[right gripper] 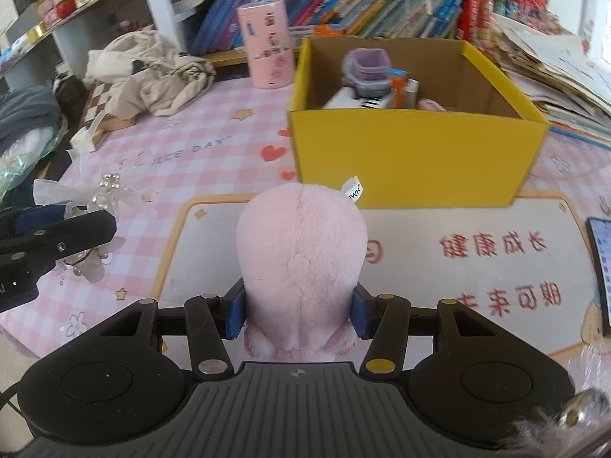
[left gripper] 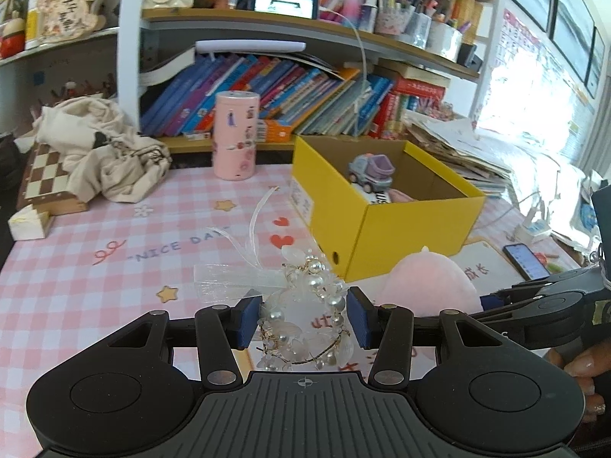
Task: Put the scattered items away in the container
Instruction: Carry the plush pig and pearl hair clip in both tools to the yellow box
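Observation:
A pearl and ribbon wreath (left gripper: 305,316) lies on the pink checked table cover between the blue pads of my left gripper (left gripper: 303,322); the pads touch its sides. It also shows in the right wrist view (right gripper: 95,206). My right gripper (right gripper: 298,315) is shut on a pink plush toy (right gripper: 301,263), which stands on a white mat (right gripper: 458,267). The plush also shows in the left wrist view (left gripper: 424,282). The yellow cardboard box (left gripper: 416,236) (right gripper: 412,152) stands behind both, open, holding a toy truck (left gripper: 370,171) (right gripper: 364,66) and other small items.
A pink cylinder tin (left gripper: 236,135) (right gripper: 269,44) stands behind the box's left side. A beige cloth (left gripper: 103,152) over a chessboard box (left gripper: 46,179) lies far left. A phone (left gripper: 525,261) (right gripper: 601,274) lies at the right. Bookshelves and paper stacks (left gripper: 458,149) line the back.

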Tool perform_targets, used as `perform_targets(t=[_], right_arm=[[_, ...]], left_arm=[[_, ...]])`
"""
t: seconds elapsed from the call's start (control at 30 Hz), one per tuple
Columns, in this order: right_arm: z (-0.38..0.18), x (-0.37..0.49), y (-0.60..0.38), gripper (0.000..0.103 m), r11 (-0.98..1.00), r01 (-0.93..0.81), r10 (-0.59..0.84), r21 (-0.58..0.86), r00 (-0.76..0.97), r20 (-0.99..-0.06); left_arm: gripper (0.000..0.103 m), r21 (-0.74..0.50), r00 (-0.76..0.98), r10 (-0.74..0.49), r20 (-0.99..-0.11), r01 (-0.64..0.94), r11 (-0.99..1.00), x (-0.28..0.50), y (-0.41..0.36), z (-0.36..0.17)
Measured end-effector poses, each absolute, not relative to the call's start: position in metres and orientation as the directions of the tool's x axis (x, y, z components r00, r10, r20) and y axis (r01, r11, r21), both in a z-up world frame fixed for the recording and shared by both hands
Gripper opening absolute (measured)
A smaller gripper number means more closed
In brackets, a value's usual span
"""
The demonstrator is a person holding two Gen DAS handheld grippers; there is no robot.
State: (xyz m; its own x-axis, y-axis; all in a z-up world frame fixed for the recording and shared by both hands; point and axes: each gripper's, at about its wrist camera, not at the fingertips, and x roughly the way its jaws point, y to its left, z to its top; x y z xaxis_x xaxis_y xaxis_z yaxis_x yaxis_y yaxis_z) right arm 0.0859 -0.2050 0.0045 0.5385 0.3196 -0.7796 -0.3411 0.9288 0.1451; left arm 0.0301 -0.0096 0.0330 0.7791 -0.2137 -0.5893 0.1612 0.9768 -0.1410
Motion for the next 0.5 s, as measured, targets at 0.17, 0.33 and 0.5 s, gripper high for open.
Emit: perform_targets(t=[0.17, 0.33, 0.5], right_arm=[[0.003, 0.080, -0.220, 0.050, 0.944, -0.300, 0.290, 0.140, 0.548, -0.784], [0.002, 0.075, -0.231, 0.050, 0.954, -0.266, 0.268, 0.137, 0.556, -0.787], [0.000, 0.072, -0.242, 0.050, 0.961, -0.242, 0.250, 0.134, 0.558, -0.791]], left_arm=[[0.047, -0.150, 0.761, -0.254, -0.597, 0.205, 0.967, 0.033, -0.021, 0.030], [0.047, -0.160, 0.736, -0.301, -0.607, 0.257, 0.953, 0.036, -0.034, 0.027], [0.047, -0.164, 0.722, -0.329, -0.609, 0.292, 0.942, 0.039, -0.046, 0.025]])
